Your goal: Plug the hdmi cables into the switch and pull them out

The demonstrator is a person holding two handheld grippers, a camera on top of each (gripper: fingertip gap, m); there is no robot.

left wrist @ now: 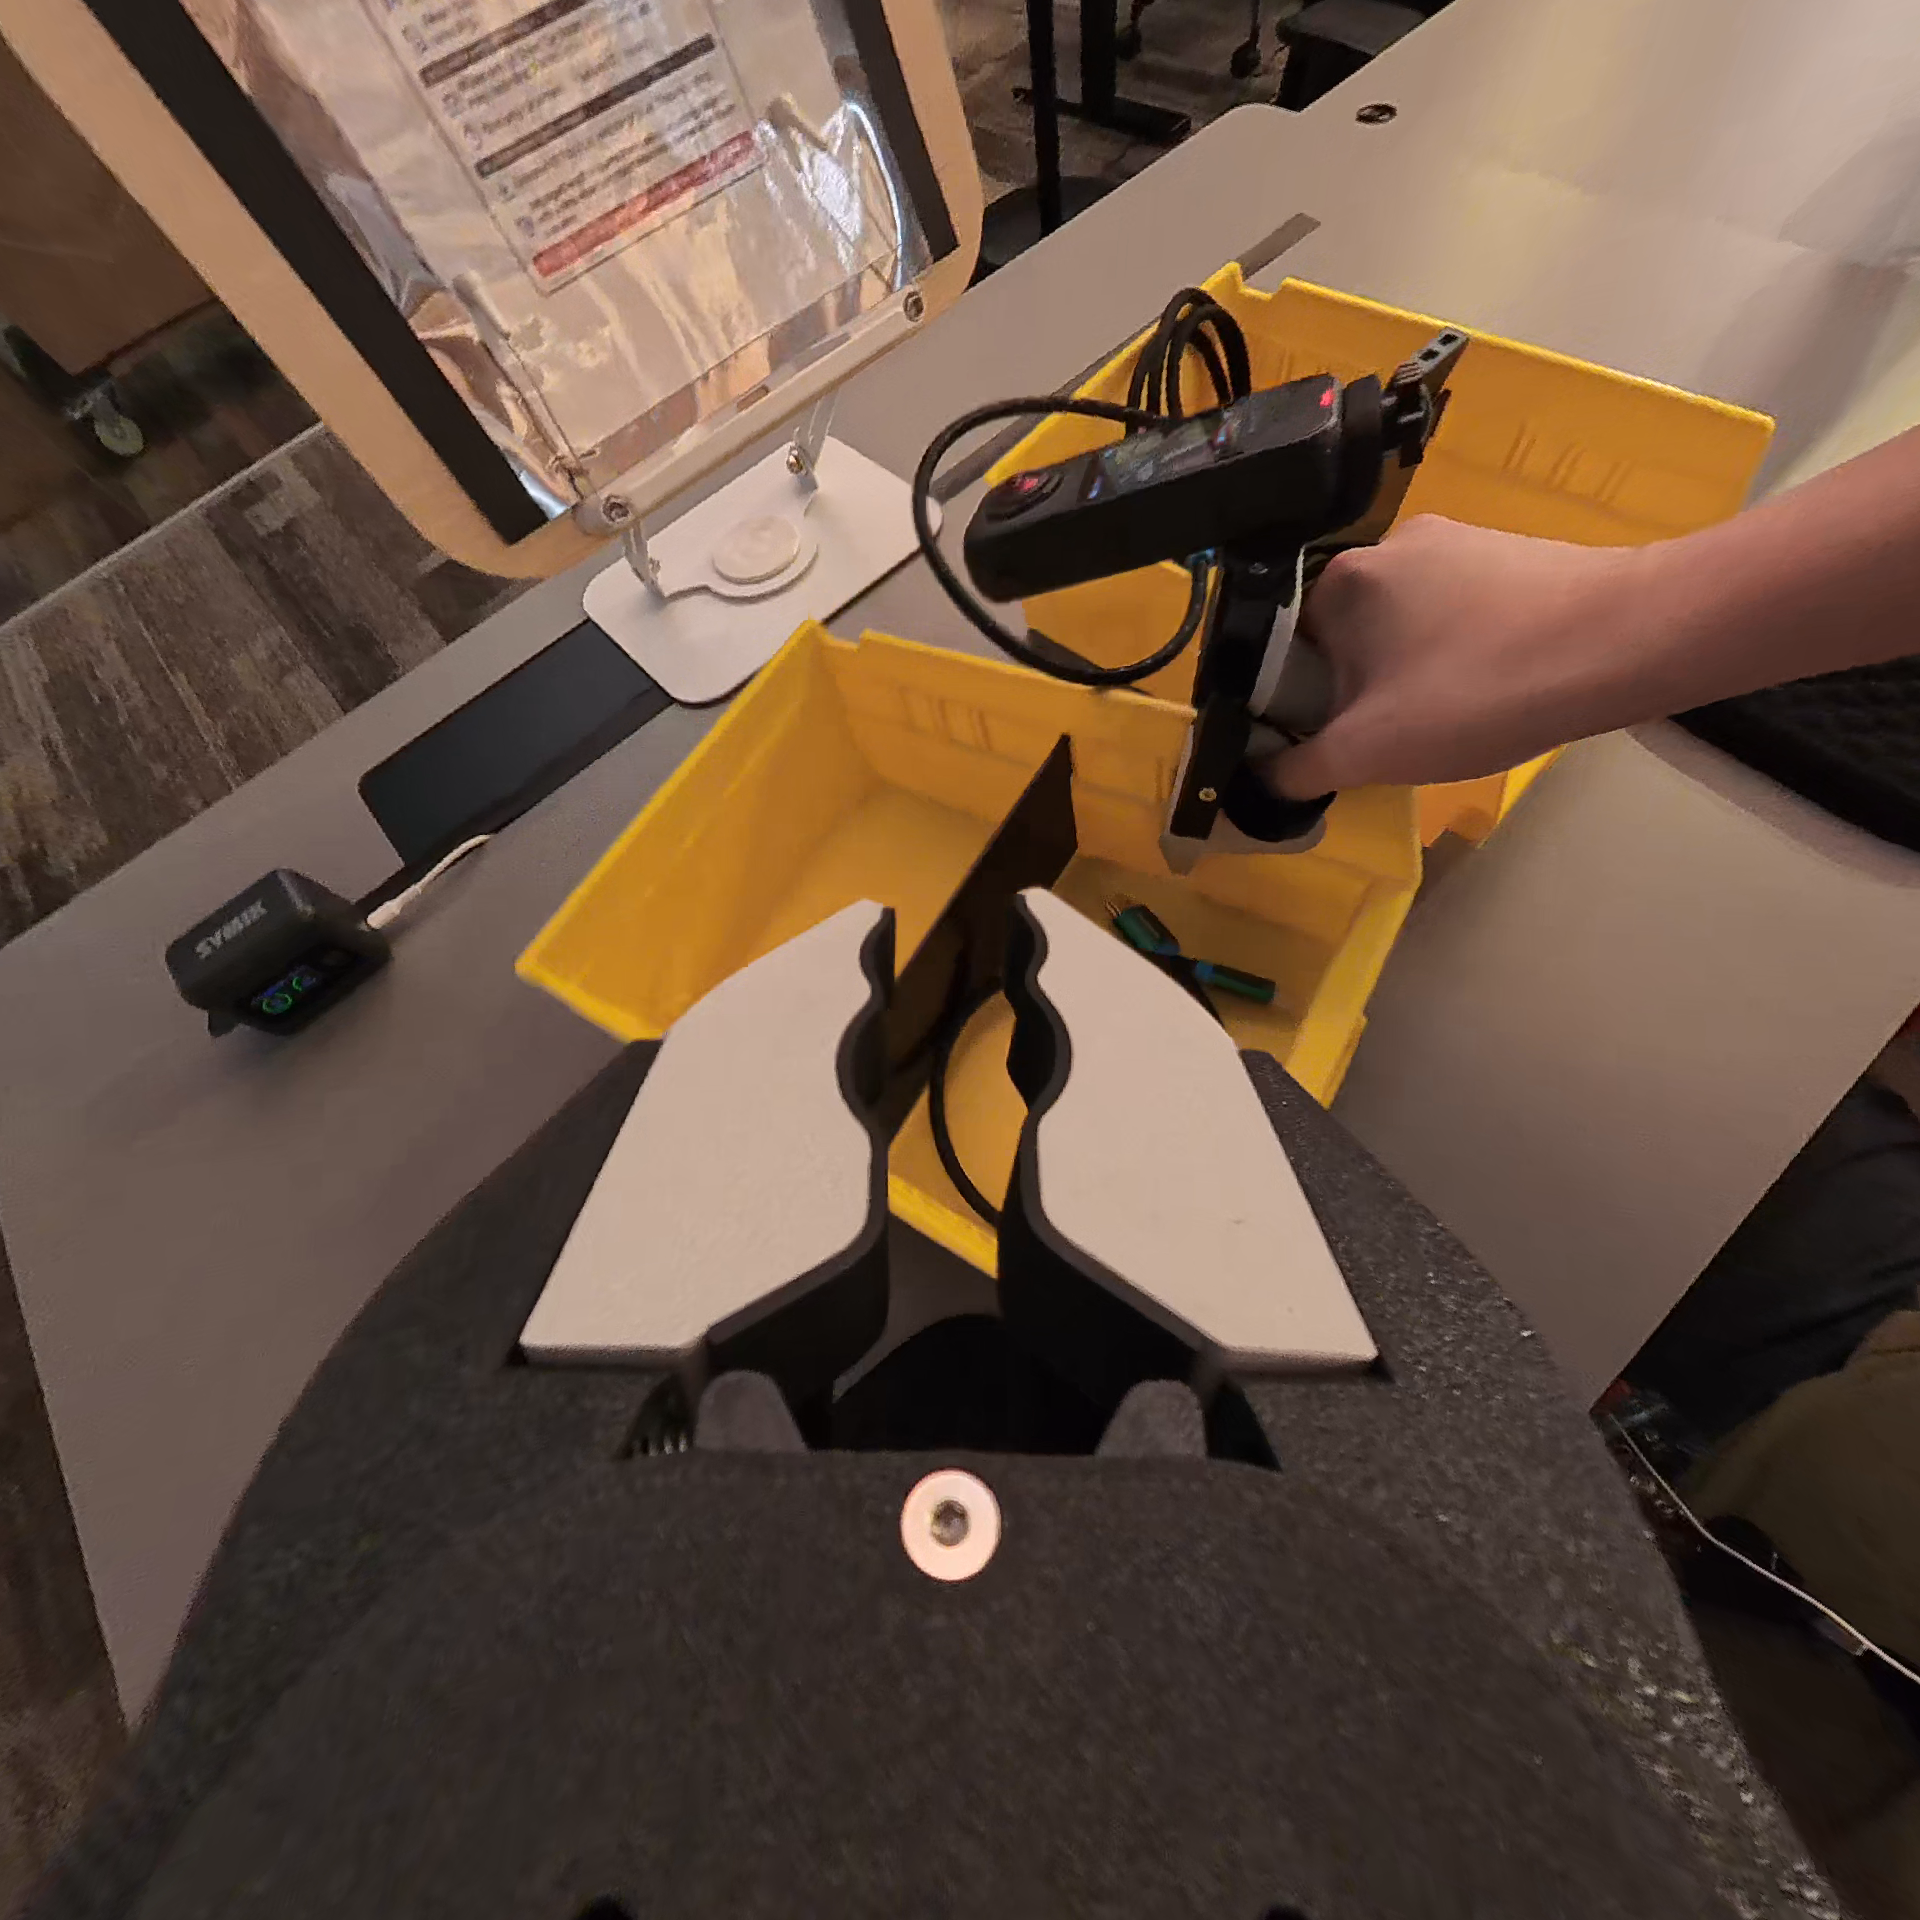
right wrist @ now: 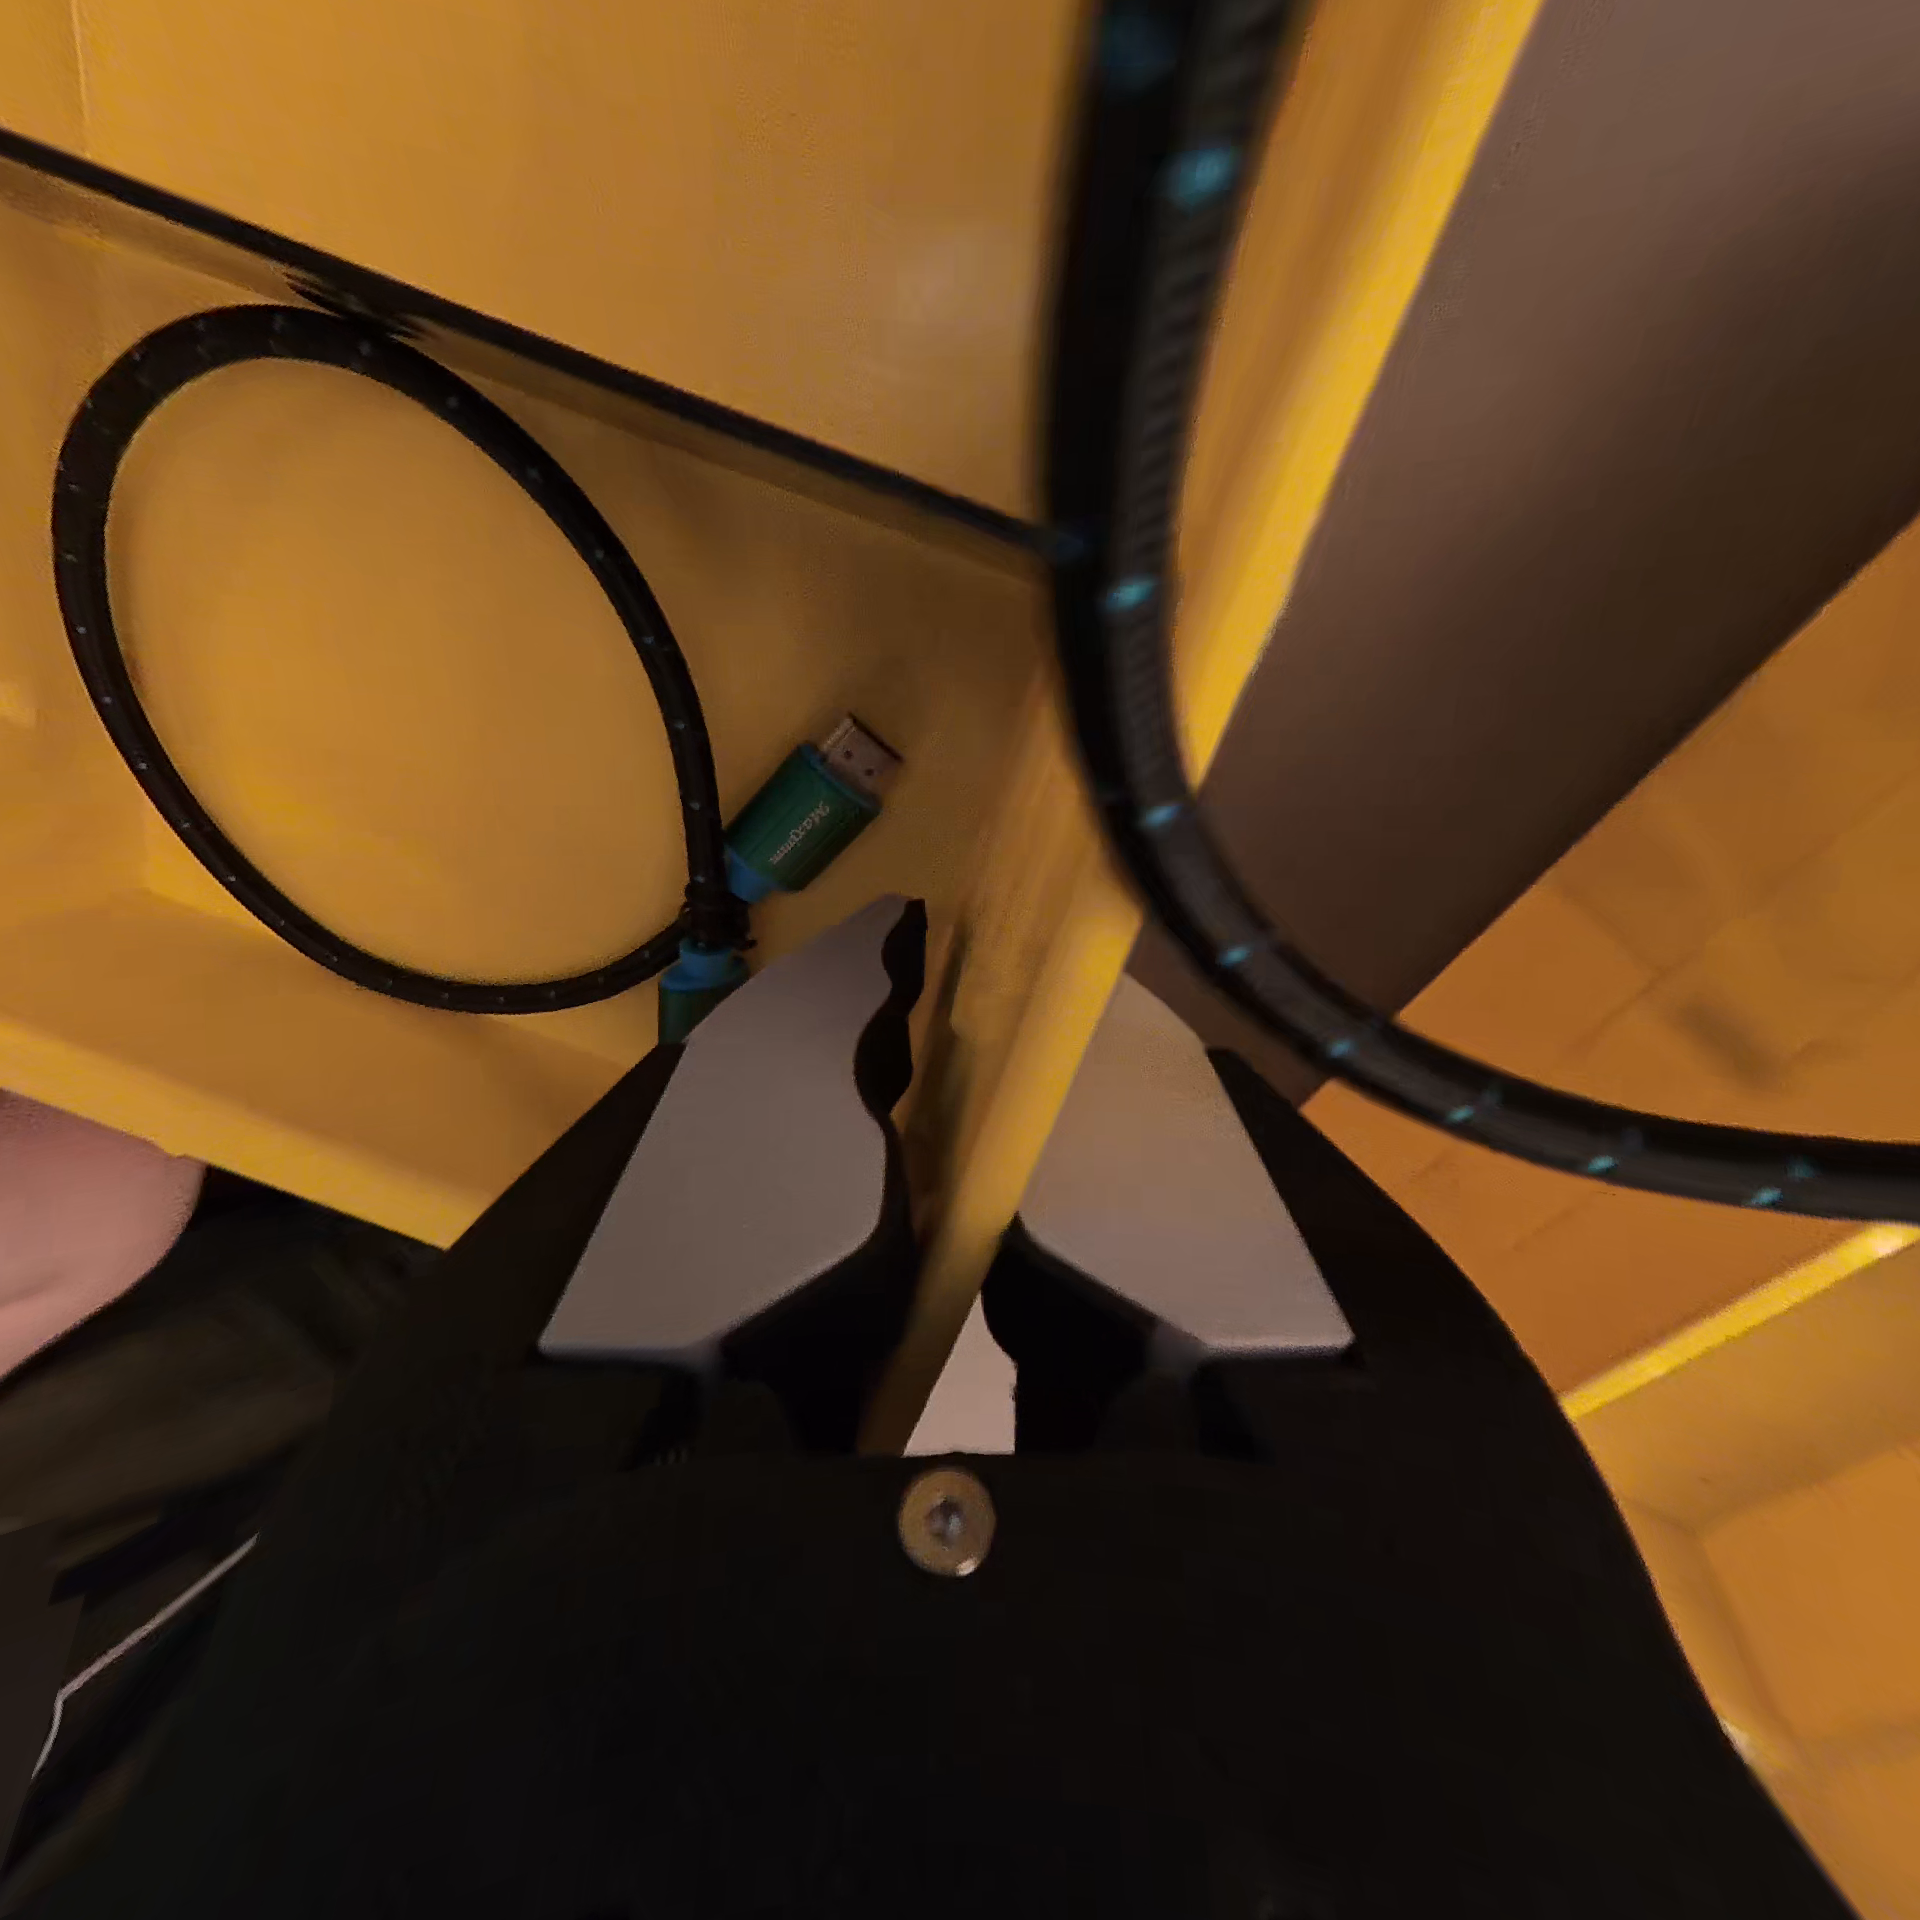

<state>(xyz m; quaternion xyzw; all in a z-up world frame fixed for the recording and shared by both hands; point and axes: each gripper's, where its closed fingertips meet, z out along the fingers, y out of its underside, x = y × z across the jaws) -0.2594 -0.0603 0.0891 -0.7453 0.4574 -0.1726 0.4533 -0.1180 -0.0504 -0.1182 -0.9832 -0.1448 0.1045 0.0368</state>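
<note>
A coiled black braided HDMI cable (right wrist: 94, 623) with green plugs (right wrist: 810, 821) lies in the right compartment of the near yellow bin (left wrist: 665, 842); its plugs also show in the left wrist view (left wrist: 1236, 982). My right gripper (right wrist: 1013, 956) straddles that bin's wall (right wrist: 997, 1039) and looks shut on it; in the left wrist view it (left wrist: 1195, 831) reaches down at the bin's far right side. My left gripper (left wrist: 956, 909) is open above the bin, with the black divider (left wrist: 1029, 821) between its fingers. I cannot pick out a switch.
A second yellow bin (left wrist: 1558, 447) stands behind the first. A black braided cable (right wrist: 1143, 727) sweeps close past the right camera. A small black box with green lights (left wrist: 275, 956) sits at the left. A framed sheet's white stand base (left wrist: 727, 582) is behind. A hand (left wrist: 1455, 644) holds the right gripper. The left gripper's tips are roughly 25 cm from the right gripper's.
</note>
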